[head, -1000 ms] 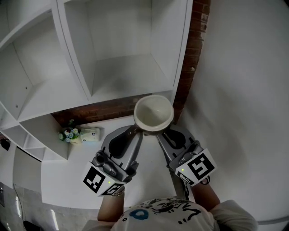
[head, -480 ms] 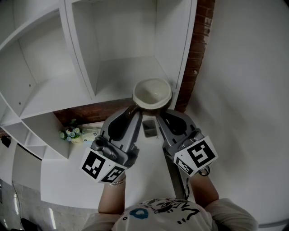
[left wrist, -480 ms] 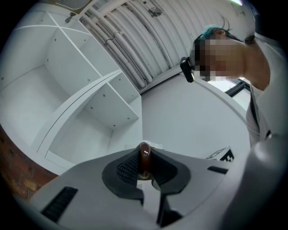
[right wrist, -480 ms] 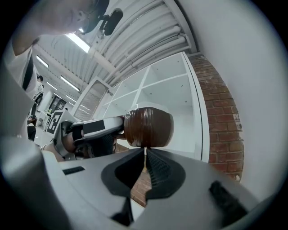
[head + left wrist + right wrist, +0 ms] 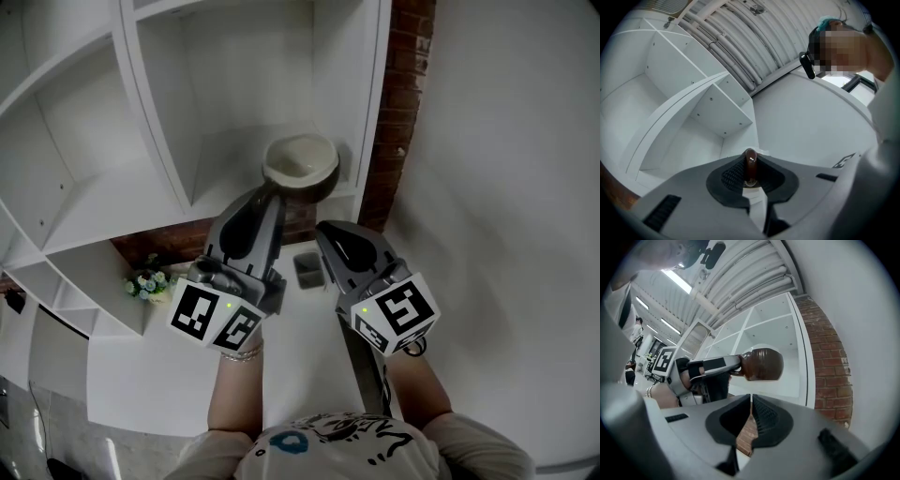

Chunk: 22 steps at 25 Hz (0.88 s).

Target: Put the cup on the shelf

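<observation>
Cup (image 5: 300,161) hangs by its handle (image 5: 750,165), pinched in your left gripper (image 5: 270,190) before the shelf (image 5: 225,155); your right gripper (image 5: 323,230) stays off it, jaws together, empty.

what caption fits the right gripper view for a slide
Left gripper holds the brown cup in front of the white shelf; right gripper shut and empty.

The cup (image 5: 300,161), at upper centre of the head view, is cream inside, and in the right gripper view its outside is glossy brown. The shelf (image 5: 112,197) around it is plain white, and a strip of red-brown brick (image 5: 398,112) with pale mortar lines runs down the upper right beside a white wall (image 5: 506,187). The left gripper (image 5: 272,186) and right gripper (image 5: 323,230) are grey with black ribbed pads (image 5: 766,420), each bearing a cube (image 5: 214,317) of black-and-white square markers with a small green light, while at the left edge a little bunch of flowers (image 5: 142,281) shows pale blue blooms and green leaves.
</observation>
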Each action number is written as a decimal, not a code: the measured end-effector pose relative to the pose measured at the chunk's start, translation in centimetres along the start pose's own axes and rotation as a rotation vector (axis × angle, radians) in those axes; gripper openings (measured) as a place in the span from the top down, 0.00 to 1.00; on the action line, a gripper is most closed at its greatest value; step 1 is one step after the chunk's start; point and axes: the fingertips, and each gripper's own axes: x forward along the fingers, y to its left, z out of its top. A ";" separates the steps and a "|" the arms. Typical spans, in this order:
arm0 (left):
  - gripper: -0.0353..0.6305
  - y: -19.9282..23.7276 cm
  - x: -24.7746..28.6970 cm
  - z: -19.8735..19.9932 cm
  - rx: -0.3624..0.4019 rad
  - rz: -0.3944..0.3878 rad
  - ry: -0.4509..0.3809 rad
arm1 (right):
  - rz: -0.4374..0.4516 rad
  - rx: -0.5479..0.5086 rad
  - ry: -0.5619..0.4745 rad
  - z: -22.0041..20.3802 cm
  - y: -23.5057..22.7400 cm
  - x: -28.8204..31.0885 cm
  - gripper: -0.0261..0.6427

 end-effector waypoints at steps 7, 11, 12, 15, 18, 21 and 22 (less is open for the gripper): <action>0.86 0.7 2.2 -1.9 0.039 0.073 0.077 | 0.008 -0.004 0.002 -0.4 -0.1 -1.0 0.92; 0.86 1.1 2.9 -2.6 0.033 0.096 0.117 | 0.007 -0.005 0.003 -0.5 -0.3 -1.6 0.92; 0.86 1.2 3.0 -2.7 0.034 0.102 0.125 | 0.009 -0.004 0.005 -0.5 -0.3 -1.8 0.92; 0.86 1.2 3.6 -3.3 0.043 0.108 0.149 | 0.010 -0.003 0.009 -0.7 -0.2 -2.2 0.92; 0.86 1.1 4.0 -3.6 0.054 0.119 0.163 | 0.013 -0.006 0.013 -0.8 -0.3 -2.6 0.92; 0.86 1.0 4.4 -3.8 0.076 0.133 0.169 | 0.026 -0.003 0.027 -1.2 -0.5 -2.8 0.92; 0.86 1.0 4.5 -3.9 0.090 0.142 0.173 | 0.031 -0.001 0.033 -1.4 -0.5 -2.9 0.92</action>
